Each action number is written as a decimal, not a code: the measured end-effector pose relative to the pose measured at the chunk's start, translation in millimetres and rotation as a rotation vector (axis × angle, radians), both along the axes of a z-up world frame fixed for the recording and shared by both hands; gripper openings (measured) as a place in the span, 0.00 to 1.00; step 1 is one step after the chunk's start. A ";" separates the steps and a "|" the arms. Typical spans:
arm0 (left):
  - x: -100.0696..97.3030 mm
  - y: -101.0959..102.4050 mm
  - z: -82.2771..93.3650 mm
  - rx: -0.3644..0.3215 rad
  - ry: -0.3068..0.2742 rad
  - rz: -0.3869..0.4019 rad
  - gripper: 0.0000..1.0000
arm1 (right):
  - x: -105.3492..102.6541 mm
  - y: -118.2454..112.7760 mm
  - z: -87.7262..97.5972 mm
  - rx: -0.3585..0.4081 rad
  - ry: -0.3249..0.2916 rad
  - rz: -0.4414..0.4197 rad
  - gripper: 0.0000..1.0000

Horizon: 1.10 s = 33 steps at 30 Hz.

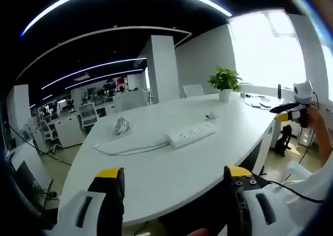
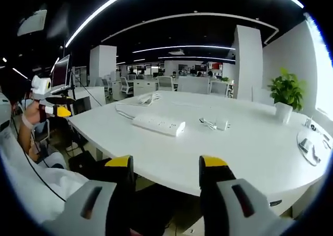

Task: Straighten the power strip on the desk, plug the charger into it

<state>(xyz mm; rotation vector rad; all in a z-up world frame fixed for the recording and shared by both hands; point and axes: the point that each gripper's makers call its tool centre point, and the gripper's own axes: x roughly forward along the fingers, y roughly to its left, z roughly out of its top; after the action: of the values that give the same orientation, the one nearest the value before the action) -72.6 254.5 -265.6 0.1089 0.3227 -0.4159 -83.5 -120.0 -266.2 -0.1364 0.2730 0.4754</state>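
While your left claw (image 1: 174, 178) hangs wide with nothing between its jaws, the power strip (image 1: 190, 135) lies well ahead of it on the white desk (image 1: 171, 168), set at a slant. Your right claw (image 2: 165, 168) gapes wide too, holding nothing; the power strip (image 2: 158, 125) sits ahead and slightly left of it, the charger (image 2: 220, 123) farther on to the right. A potted plant (image 2: 285, 96) stands near the desk's far edge.

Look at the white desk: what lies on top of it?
On the desk lie a power strip with its coiled cord, a charger, and a potted plant. Small items at the far edge are unclear.
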 end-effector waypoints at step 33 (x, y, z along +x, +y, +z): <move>9.8 -24.7 -7.4 -0.024 0.006 -0.105 0.82 | 9.4 4.3 -9.0 0.016 0.021 0.020 0.53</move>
<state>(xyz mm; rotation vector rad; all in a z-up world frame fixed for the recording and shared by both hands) -62.8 229.8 -273.0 0.1013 0.3185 -0.5243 -74.0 -115.7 -275.1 -0.1190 0.2890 0.4986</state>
